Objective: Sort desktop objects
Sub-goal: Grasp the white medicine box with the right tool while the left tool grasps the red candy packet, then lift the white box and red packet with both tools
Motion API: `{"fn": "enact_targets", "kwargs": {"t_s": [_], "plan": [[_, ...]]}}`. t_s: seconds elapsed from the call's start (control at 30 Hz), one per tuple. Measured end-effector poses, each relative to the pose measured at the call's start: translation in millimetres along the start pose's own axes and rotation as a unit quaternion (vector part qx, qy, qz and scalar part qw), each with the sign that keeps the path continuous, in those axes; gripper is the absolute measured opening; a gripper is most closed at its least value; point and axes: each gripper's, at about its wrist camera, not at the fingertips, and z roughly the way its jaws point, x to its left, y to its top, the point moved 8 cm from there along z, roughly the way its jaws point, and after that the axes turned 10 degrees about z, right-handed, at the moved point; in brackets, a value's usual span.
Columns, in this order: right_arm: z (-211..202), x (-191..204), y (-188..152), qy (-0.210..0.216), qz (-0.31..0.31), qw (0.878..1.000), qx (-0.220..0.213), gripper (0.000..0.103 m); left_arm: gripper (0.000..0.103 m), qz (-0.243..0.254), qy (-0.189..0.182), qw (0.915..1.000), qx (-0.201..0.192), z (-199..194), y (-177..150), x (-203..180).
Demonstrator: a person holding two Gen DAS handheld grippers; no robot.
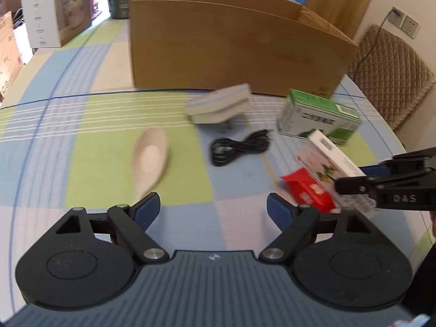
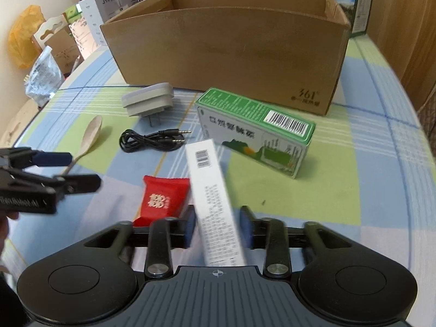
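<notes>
My right gripper (image 2: 218,226) is shut on a long white box (image 2: 209,185), which it holds at a tilt above a red packet (image 2: 163,199). From the left wrist view, the right gripper (image 1: 354,177) reaches in from the right, clamped on the white box (image 1: 327,163) beside the red packet (image 1: 308,188). My left gripper (image 1: 213,209) stands open and empty over the tablecloth, just short of a beige spoon (image 1: 150,158). A grey plug adapter (image 1: 218,105), a coiled black cable (image 1: 239,147) and a green box (image 1: 318,117) lie in front of an open cardboard box (image 1: 231,51).
Product boxes (image 1: 51,11) stand at the table's far left and behind the cardboard box. A quilted chair (image 1: 389,62) is off the right edge. A yellow bag (image 2: 24,35) and a plastic bag (image 2: 43,79) sit at the left edge. The chequered tablecloth (image 1: 81,125) covers the table.
</notes>
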Motion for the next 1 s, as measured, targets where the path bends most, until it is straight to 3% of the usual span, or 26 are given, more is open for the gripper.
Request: {"fn": "enact_targets", "kwargs": {"t_s": [0.23,0.47,0.63,0.77,0.9,1.0], "plan": [[1.1,3.7,-6.9,0.075,0.059,0.995,0.015,0.023,0.083,-0.003,0.001,1.0000,0.007,-2.6,-6.8,-21.4],[-15.3,-23.5,-4.6,0.003,0.062,0.998,-0.023,0.023,0.082,0.004,-0.015,0.9999,0.005,-0.2,-2.7,-58.2],[-19.9,-39.7,-9.8,-0.010,0.067,0.997,-0.029,0.023,0.065,0.020,-0.008,0.9998,0.006,16.2,6.0,-83.0],[-23.4,-51.8,-9.6,0.007,0.092,0.995,-0.028,0.023,0.051,0.029,0.009,0.9995,0.012,28.5,7.7,-88.1],[-22.7,-52.2,-7.9,0.027,0.111,0.993,-0.031,0.024,0.026,0.036,0.011,0.9992,0.014,24.3,4.2,-82.7],[-21.3,-50.9,-6.5,0.040,0.121,0.991,-0.033,0.024,0.024,0.041,0.014,0.9989,0.019,17.7,-2.0,-75.1]]}}
